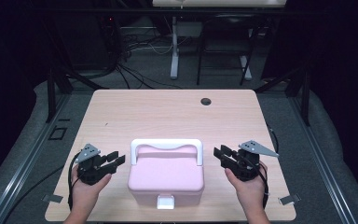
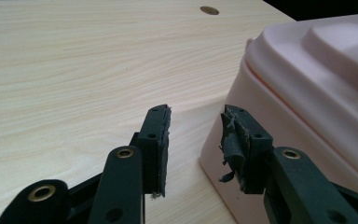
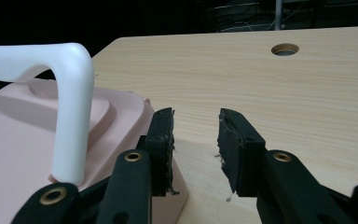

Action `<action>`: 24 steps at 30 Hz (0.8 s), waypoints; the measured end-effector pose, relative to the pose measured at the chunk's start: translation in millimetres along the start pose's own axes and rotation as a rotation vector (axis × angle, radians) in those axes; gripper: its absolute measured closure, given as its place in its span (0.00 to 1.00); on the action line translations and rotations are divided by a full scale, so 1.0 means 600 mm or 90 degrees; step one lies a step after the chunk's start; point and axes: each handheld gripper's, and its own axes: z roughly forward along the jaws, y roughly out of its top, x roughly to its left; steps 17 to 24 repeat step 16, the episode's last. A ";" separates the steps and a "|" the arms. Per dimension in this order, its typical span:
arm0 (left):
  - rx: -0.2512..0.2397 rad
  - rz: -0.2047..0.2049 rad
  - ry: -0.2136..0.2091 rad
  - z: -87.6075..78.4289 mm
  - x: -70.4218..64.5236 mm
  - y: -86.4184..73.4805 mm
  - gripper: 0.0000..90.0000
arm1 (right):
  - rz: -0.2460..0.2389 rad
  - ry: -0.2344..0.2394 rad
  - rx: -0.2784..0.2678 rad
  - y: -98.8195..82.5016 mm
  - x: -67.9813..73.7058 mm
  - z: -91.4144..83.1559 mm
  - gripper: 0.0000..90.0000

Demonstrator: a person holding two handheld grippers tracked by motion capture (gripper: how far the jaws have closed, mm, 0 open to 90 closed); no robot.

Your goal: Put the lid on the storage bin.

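High view: a pink box (image 1: 166, 179) with a white handle (image 1: 166, 145) and a white latch (image 1: 165, 201) sits at the lower middle of the frame, on the near part of the pale wooden bench (image 1: 168, 112). The handle stands upright over the far edge of the lid, and the latch is at the front, facing the person. A small round hole (image 1: 206, 101) lies in the bench toward the upper right of its top.

The left hand-held gripper (image 1: 116, 159) is at the lower left, just beside the box's left side, its jaws pointing toward the box. The right hand-held gripper (image 1: 220, 154) is at the lower right, just beside the box's right side, also aimed inward. A hand grips each tool from below, coming in at the bottom edge.

In the left gripper view the left hand-held gripper (image 2: 196, 140) has its jaws parted with nothing between them; bare bench shows through the gap, and the box (image 2: 307, 93) rises at the right of the frame, close behind the right-hand jaw, though I cannot tell if they touch.

In the right gripper view the right hand-held gripper (image 3: 196, 140) is likewise spread apart and empty, with the box (image 3: 51, 140) and its handle (image 3: 70, 107) at the left of the frame, just beside the left-hand jaw.
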 end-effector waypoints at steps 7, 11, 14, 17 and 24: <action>0.010 -0.008 0.002 0.002 0.010 -0.015 0.67 | 0.001 -0.001 0.006 -0.007 -0.005 0.006 0.72; 0.017 -0.009 0.000 0.005 0.011 -0.020 0.65 | -0.006 -0.001 0.010 -0.012 -0.009 0.012 0.69; 0.023 -0.013 0.000 0.010 0.011 -0.024 0.61 | -0.016 -0.010 0.006 -0.015 -0.011 0.015 0.65; 0.021 -0.014 0.000 0.012 0.010 -0.025 0.59 | -0.014 -0.011 0.002 -0.016 -0.013 0.015 0.64; 0.021 -0.014 0.000 0.012 0.010 -0.025 0.59 | -0.014 -0.011 0.002 -0.016 -0.013 0.015 0.64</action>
